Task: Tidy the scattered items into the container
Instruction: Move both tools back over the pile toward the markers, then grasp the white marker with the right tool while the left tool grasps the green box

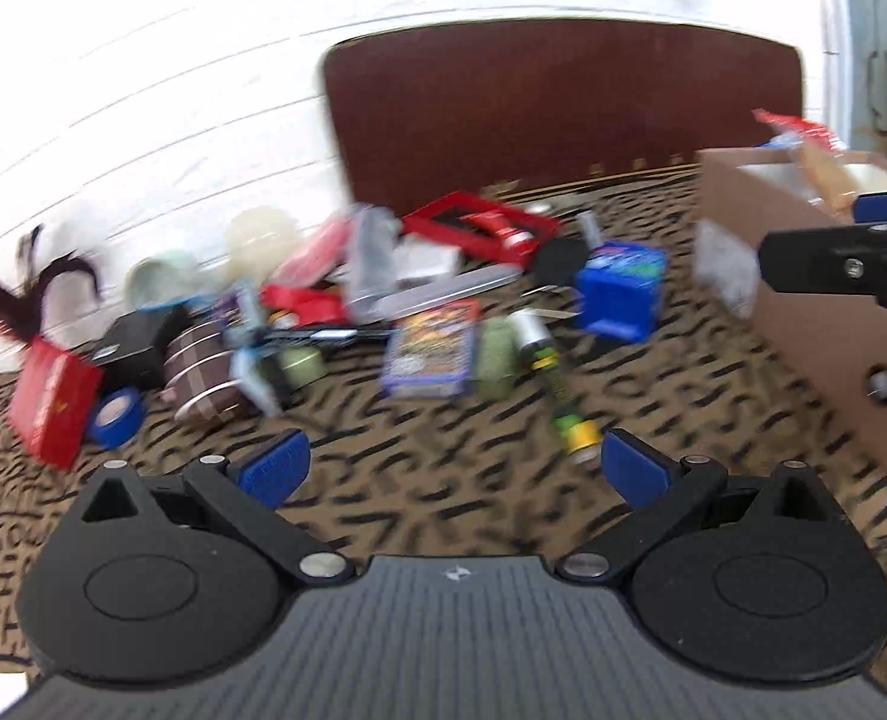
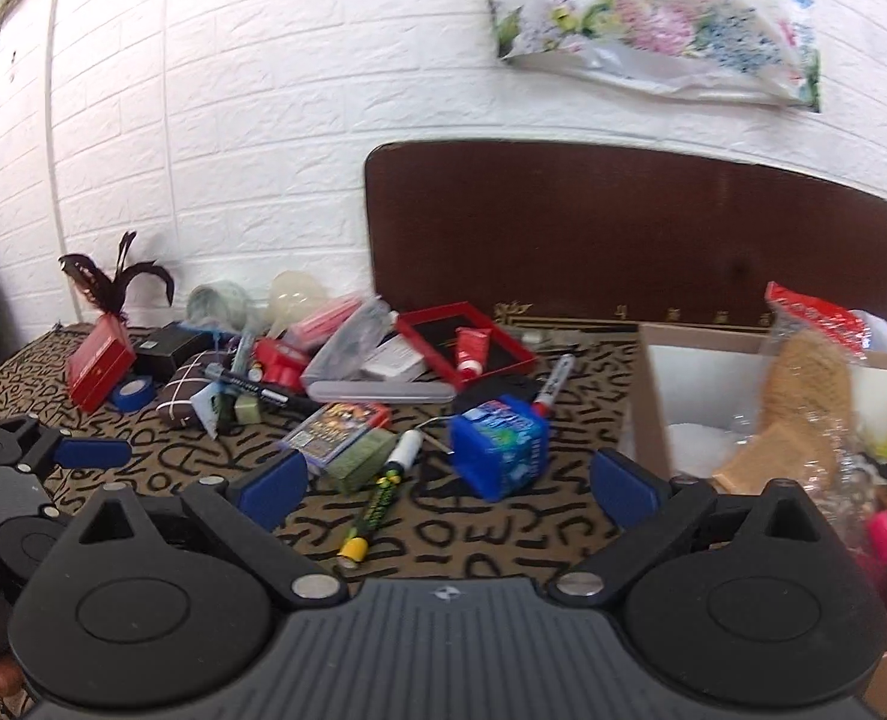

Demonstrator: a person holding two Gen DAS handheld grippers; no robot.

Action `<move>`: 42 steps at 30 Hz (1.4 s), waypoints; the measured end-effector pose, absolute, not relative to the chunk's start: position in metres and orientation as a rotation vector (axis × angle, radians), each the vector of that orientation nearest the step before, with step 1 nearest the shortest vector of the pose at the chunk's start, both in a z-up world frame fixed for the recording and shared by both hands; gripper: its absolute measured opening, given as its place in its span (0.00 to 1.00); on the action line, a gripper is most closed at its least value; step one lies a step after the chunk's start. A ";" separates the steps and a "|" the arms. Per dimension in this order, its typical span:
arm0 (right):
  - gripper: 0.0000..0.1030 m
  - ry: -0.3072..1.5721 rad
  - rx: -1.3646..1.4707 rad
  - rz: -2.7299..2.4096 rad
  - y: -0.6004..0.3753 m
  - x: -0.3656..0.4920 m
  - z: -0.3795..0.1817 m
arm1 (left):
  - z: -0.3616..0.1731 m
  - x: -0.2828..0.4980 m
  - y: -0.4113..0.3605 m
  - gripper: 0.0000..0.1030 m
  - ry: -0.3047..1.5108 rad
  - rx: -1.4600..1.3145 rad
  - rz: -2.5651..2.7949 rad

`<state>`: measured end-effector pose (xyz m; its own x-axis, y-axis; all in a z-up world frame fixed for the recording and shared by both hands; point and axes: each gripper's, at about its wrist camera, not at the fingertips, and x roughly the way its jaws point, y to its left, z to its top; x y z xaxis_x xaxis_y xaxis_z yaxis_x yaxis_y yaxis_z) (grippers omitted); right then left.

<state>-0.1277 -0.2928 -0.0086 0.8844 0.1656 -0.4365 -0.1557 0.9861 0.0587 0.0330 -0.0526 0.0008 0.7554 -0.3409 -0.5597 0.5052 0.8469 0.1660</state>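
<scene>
Left gripper [image 1: 454,471], right gripper [image 2: 448,480]: jaws spread, seemingly empty, above green marker [image 2: 383,495].

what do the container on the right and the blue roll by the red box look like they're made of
Container: looks like plain brown cardboard, matte, with thin flat walls and a white inner lining. Blue roll: probably matte paper tape, wound in a ring with a hollow core; too small to tell more.

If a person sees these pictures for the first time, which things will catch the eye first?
Probably the bright blue plastic cube, alone on the patterned cloth near the middle. Behind it lies an open flat red box holding a red tube. At the right stands a brown cardboard box, already part filled.
</scene>
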 end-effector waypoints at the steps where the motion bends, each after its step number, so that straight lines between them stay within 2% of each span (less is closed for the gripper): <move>1: 0.99 0.462 0.020 0.173 -0.288 -0.125 -0.011 | 0.000 0.035 -0.047 1.00 0.544 0.315 -0.457; 11: 0.99 0.503 0.005 0.203 -0.252 -0.098 -0.036 | -0.009 0.062 -0.020 1.00 0.533 0.316 -0.412; 16: 0.95 0.520 0.010 0.218 -0.245 -0.083 -0.050 | -0.013 0.070 -0.025 1.00 0.511 0.325 -0.444; 18: 0.86 0.532 0.011 0.231 -0.243 -0.076 -0.056 | -0.016 0.074 -0.029 1.00 0.505 0.340 -0.446; 19: 0.74 0.542 0.018 0.233 -0.243 -0.071 -0.059 | -0.017 0.076 -0.031 1.00 0.504 0.356 -0.439; 20: 0.68 0.554 0.024 0.235 -0.242 -0.067 -0.062 | -0.019 0.077 -0.032 1.00 0.503 0.366 -0.437; 26: 0.66 0.618 0.042 0.222 -0.240 -0.039 -0.083 | -0.030 0.085 -0.024 1.00 0.531 0.365 -0.425; 27: 0.64 0.630 0.045 0.221 -0.239 -0.034 -0.087 | -0.031 0.087 -0.022 1.00 0.541 0.357 -0.422; 29: 0.46 0.669 0.048 0.216 -0.238 -0.025 -0.095 | -0.033 0.091 -0.018 1.00 0.552 0.346 -0.415; 34: 0.45 0.679 0.056 0.202 -0.235 -0.014 -0.103 | -0.034 0.098 -0.016 1.00 0.559 0.340 -0.416; 35: 0.29 0.681 0.043 0.203 -0.235 -0.012 -0.103 | -0.034 0.100 -0.016 1.00 0.562 0.335 -0.418; 36: 0.20 0.683 0.029 0.203 -0.234 -0.012 -0.103 | -0.034 0.101 -0.017 1.00 0.562 0.332 -0.419; 37: 0.17 0.686 0.027 0.206 -0.236 -0.012 -0.102 | -0.034 0.102 -0.019 1.00 0.561 0.331 -0.422; 42: 0.14 0.651 0.030 0.221 -0.245 -0.025 -0.097 | -0.029 0.099 -0.030 1.00 0.528 0.324 -0.479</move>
<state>-0.0246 -0.2452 -0.0967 0.7728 0.2137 -0.5976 -0.1947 0.9760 0.0973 0.0992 -0.0296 -0.0292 0.7586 -0.3506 -0.5492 0.5128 0.8412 0.1713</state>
